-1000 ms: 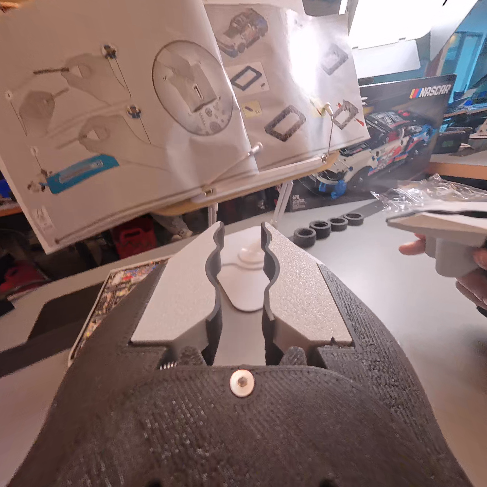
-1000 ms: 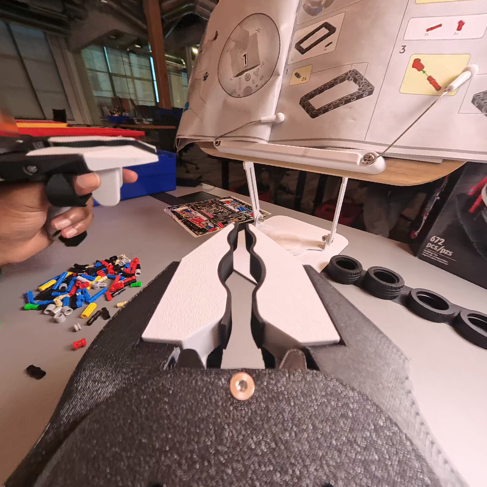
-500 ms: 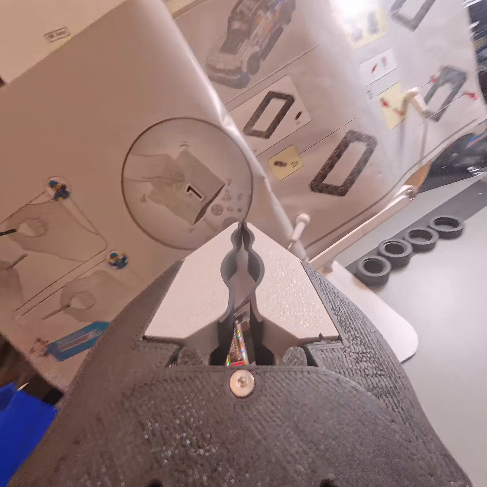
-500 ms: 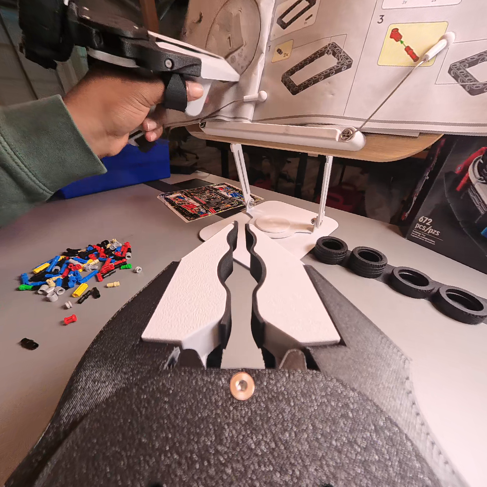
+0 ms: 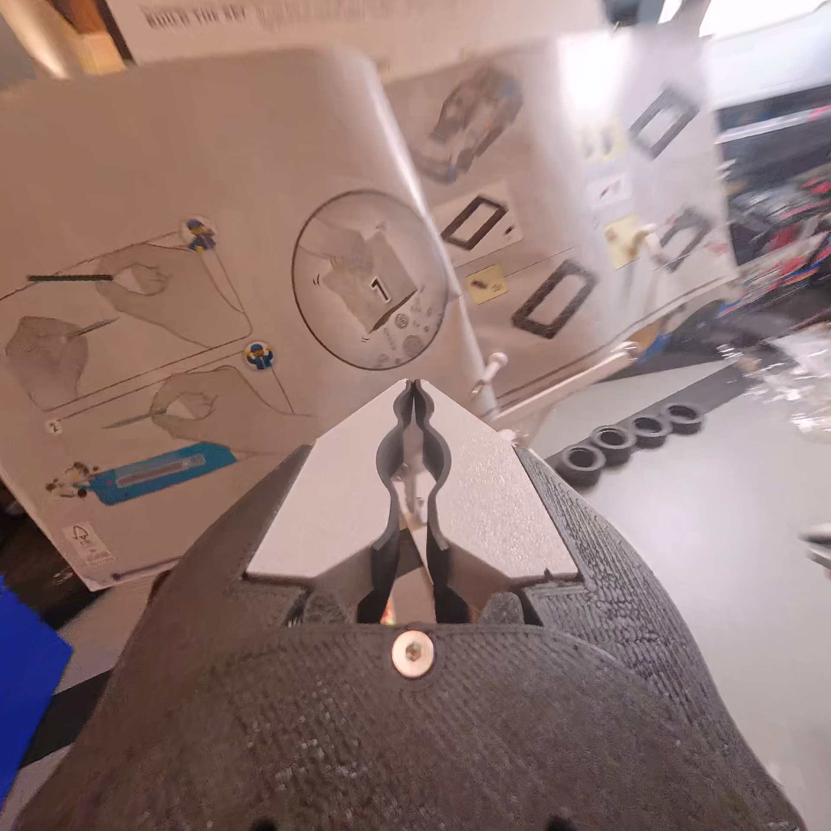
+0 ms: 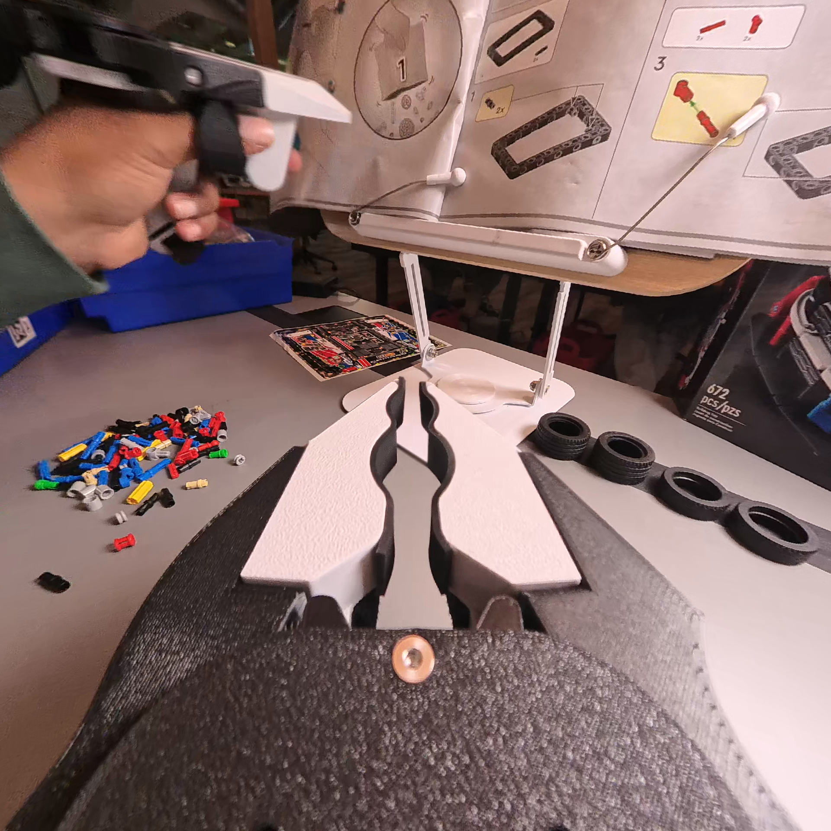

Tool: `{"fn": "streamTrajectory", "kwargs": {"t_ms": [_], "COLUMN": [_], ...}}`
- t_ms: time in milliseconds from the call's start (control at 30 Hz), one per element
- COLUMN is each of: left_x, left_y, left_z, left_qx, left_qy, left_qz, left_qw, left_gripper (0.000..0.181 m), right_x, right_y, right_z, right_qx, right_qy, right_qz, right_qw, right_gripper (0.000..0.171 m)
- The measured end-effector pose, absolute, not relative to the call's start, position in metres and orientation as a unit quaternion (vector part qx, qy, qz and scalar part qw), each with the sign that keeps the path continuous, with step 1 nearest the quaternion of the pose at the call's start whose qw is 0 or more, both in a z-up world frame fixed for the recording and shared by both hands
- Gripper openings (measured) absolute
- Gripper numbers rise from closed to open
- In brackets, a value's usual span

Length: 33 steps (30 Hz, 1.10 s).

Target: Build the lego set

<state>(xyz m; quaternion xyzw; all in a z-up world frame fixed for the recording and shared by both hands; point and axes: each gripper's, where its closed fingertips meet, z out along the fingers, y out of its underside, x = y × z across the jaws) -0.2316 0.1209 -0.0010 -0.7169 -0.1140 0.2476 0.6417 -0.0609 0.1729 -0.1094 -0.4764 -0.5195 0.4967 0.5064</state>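
Observation:
My left gripper (image 5: pixel 413 382) is shut, its tips together with nothing visible between them, held up close in front of the left page of the open instruction booklet (image 5: pixel 202 202). In the right wrist view a hand holds it (image 6: pixel 344 118) at the upper left, tip near the booklet (image 6: pixel 562 135). My right gripper (image 6: pixel 410 384) is open a narrow gap and empty, low over the grey table (image 6: pixel 225 382), pointing at the white stand base (image 6: pixel 508 391). A pile of small coloured lego pieces (image 6: pixel 135 458) lies to its left. A row of black tyres (image 6: pixel 625 456) lies to its right.
A sticker sheet (image 6: pixel 355 344) lies behind the pile. Blue bins (image 6: pixel 193 279) stand at the back left, the set's box (image 6: pixel 764 359) at the back right. A loose red piece (image 6: pixel 123 542) and a black one (image 6: pixel 54 582) lie near the front left. A clear plastic bag (image 5: pixel 800 382) lies beyond the tyres (image 5: pixel 629 434). My right fingertips sit around 20 cm from my left ones.
My left gripper has shut and risen from over the table to the booklet's left page. My right gripper stays narrowly open, with only a small shift of view.

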Motion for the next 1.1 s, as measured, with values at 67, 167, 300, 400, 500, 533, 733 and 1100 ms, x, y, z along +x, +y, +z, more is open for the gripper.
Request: {"fn": "streamTrajectory", "kwargs": {"t_ms": [67, 167, 300, 400, 500, 533, 733, 1100], "left_x": [-0.209, -0.184, -0.166, -0.163, -0.171, -0.175, -0.189, -0.179], "left_y": [0.099, 0.067, 0.035, 0.021, 0.014, 0.014, 0.010, 0.005], "left_z": [0.003, -0.007, -0.034, -0.055, -0.078, -0.087, -0.083, -0.075], "left_qx": [-0.700, -0.684, -0.673, -0.678, -0.684, -0.694, -0.683, -0.667], "left_qy": [-0.112, -0.121, -0.127, -0.109, -0.090, -0.085, -0.108, -0.118], "left_qz": [0.226, 0.198, 0.166, 0.178, 0.215, 0.227, 0.221, 0.212], "left_qw": [0.668, 0.691, 0.709, 0.705, 0.691, 0.678, 0.688, 0.705], "left_gripper": [0.000, 0.006, 0.008, 0.008, 0.007, 0.007, 0.015, 0.020], "right_x": [-0.060, -0.061, -0.073, -0.105, -0.149, -0.164, -0.222, -0.232], "right_y": [0.177, 0.181, 0.182, 0.185, 0.192, 0.195, 0.205, 0.218], "right_z": [-0.106, -0.103, -0.065, -0.012, 0.030, 0.038, 0.038, 0.060], "right_qx": [-0.479, -0.485, -0.459, -0.424, -0.417, -0.416, -0.438, -0.438], "right_qy": [-0.512, -0.503, -0.499, -0.496, -0.487, -0.487, -0.493, -0.483], "right_qz": [0.498, 0.496, 0.489, 0.471, 0.461, 0.452, 0.434, 0.414], "right_qw": [0.511, 0.515, 0.549, 0.593, 0.613, 0.621, 0.614, 0.635], "right_gripper": [0.004, 0.005, 0.000, 0.000, 0.000, 0.000, 0.000, 0.000]}}
